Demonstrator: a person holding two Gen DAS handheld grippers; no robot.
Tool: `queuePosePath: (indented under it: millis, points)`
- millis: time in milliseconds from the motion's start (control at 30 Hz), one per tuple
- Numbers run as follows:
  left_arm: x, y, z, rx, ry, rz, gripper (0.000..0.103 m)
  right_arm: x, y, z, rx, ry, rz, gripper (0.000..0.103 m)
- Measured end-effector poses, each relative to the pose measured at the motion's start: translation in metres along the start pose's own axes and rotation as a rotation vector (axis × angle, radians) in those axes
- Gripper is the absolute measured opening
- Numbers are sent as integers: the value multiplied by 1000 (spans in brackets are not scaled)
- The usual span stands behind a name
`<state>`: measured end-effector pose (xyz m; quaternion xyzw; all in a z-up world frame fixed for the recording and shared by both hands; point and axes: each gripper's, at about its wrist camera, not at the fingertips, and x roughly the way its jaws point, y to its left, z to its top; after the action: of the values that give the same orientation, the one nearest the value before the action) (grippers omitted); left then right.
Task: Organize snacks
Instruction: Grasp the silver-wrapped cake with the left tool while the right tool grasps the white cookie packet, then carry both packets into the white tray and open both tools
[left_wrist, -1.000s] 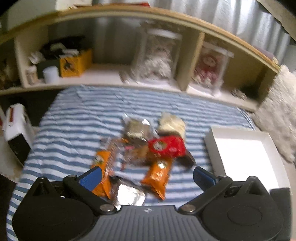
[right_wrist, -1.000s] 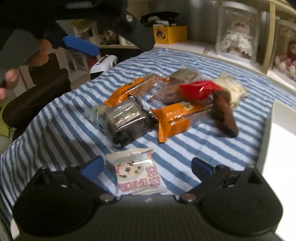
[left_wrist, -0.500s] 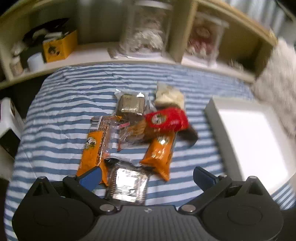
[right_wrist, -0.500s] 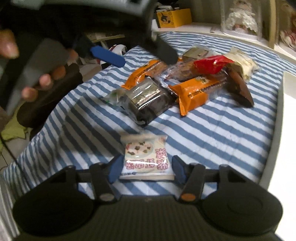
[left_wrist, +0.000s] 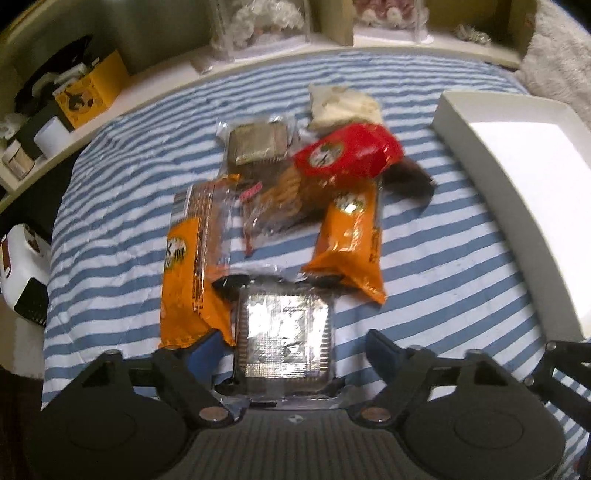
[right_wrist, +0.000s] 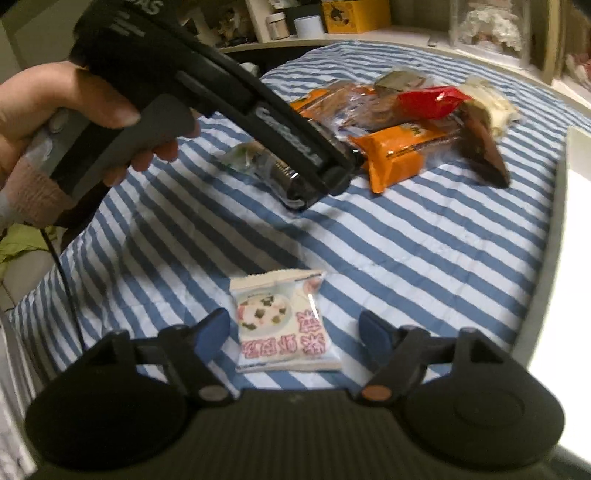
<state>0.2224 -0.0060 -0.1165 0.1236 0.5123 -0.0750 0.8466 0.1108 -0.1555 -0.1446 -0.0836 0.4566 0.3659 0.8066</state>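
Silver-foil snack packet (left_wrist: 284, 339), square, between the open left tool (left_wrist: 293, 350).

Snack packets clustered on a bedspread (left_wrist: 110, 206), tray to the right, shelf behind.

From the left wrist view, a foil packet (left_wrist: 284, 336) lies nearest at 6 o'clock. 2 long packets (left_wrist: 188, 266) (left_wrist: 349, 236) flank it at 10 and 1 o'clock. The tray (left_wrist: 476, 155) sits at 3 o'clock, the shelf (left_wrist: 258, 64) at 12. A small packet (right_wrist: 282, 321) lies apart from the pile.

Dim warm indoor light; white tray (left_wrist: 480, 155) overexposed by glare, silver wrapper (left_wrist: 284, 339) reflective, fisheye bending at edges, slight motion blur
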Motion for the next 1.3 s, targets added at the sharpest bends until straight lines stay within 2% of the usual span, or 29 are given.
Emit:
queuePosePath:
  millis: [100,133,233,267,433,633,800,933,1100,1300]
  points:
    - [4,-2,-1,9,8,22,68,8,4,-2,-52,25,5,79]
    - [4,-3,-1,12,7,23,61,11,6,-4,-73,32,-6,76]
    - [5,-2,-4,2,-10,28,60,8,11,-7,-110,19,-22,60]
    - [5,0,-6,-10,-18,24,59,9,9,-4,-106,13,-17,58]
    - [-2,0,-9,-59,-40,27,57,-14,3,4,-88,-61,-51,57]
    - [-25,-1,-15,-97,-87,38,56,-61,-15,16,6,-196,-92,57]
    - [-52,2,-17,-140,-158,53,56,-101,-29,22,83,-318,-130,57]
    - [-74,-1,-15,-179,-225,57,56,-128,-43,22,126,-382,-162,57]
    - [-106,-10,-11,-204,-323,39,56,-148,-54,20,148,-407,-216,57]
    - [-132,-33,-6,-201,-404,9,56,-168,-65,8,171,-410,-294,57]
